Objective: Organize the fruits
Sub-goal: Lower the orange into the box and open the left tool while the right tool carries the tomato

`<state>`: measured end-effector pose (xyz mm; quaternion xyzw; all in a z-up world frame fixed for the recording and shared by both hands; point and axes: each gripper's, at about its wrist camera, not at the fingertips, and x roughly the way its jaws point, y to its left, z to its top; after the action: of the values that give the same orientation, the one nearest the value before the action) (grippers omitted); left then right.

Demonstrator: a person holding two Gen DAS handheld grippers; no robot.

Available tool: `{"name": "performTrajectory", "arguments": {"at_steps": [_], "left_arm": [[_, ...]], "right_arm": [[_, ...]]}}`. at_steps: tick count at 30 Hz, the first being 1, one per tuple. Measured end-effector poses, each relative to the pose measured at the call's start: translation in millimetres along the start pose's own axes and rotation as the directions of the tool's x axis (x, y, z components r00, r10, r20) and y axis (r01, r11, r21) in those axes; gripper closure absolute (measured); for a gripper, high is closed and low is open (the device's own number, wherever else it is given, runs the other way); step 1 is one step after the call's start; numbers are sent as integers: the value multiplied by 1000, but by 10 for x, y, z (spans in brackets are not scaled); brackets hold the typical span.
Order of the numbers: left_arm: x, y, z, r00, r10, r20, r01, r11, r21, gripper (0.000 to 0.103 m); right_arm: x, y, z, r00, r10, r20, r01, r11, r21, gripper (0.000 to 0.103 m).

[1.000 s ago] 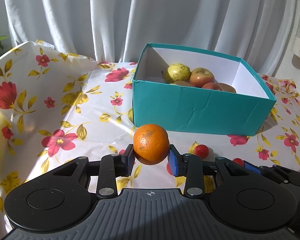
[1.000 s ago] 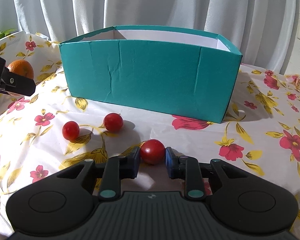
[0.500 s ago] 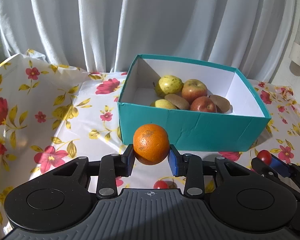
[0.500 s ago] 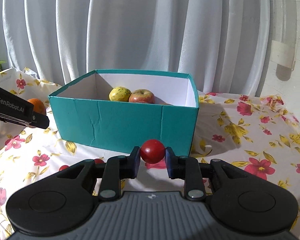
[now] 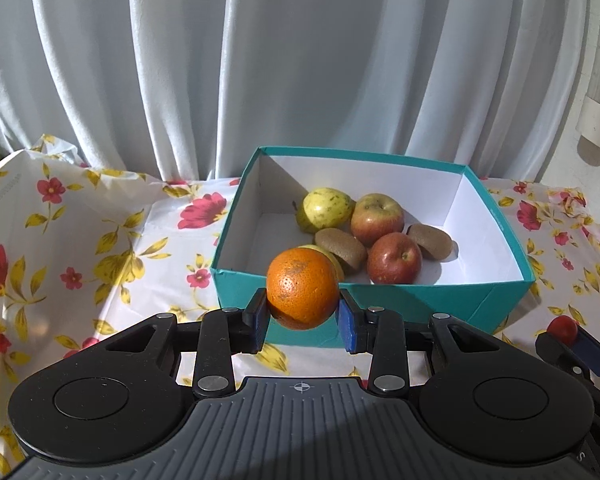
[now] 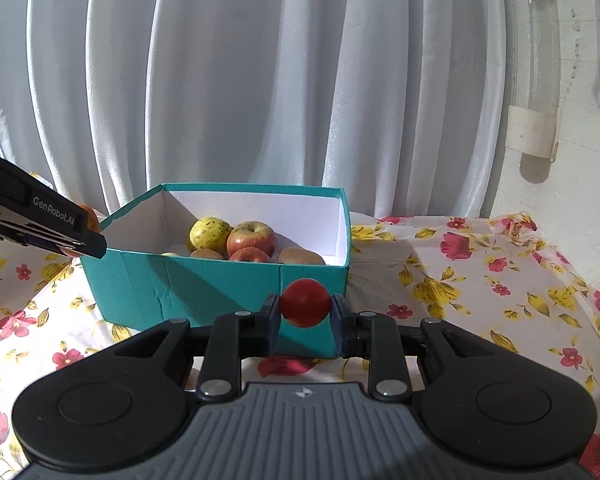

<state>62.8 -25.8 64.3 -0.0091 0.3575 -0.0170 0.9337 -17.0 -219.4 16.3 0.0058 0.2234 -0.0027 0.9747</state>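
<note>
On the left we had our left gripper [image 5: 303,317] clamped on the orange [image 5: 302,288], held just in front of the teal box [image 5: 400,300] w/ apples, kiwis & a pear inside. To the right, our right gripper [image 6: 305,322] was pinched on a small red tomato [image 6: 305,302], near the box's front corner, above the floral cloth [image 6: 480,280].

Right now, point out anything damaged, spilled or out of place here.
Nothing spilled. The teal box has a creased, dented front wall. The floral tablecloth is rumpled at its far left edge. The orange has a brownish scuff on top.
</note>
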Motion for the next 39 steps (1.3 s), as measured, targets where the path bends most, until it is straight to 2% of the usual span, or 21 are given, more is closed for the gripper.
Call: {"name": "performTrajectory", "arguments": {"at_steps": [18, 28, 39], "left_arm": [[358, -180, 314, 999, -3, 38, 1, 999, 49, 64], [644, -177, 345, 1000, -6, 10, 6, 999, 50, 64], [888, -187, 383, 1000, -3, 24, 1, 998, 66, 64]], "right_arm": [[7, -141, 96, 998, -52, 34, 50, 998, 45, 77], [33, -120, 153, 997, -66, 49, 63, 997, 46, 77], [1, -142, 163, 995, -84, 57, 81, 995, 54, 77]]}}
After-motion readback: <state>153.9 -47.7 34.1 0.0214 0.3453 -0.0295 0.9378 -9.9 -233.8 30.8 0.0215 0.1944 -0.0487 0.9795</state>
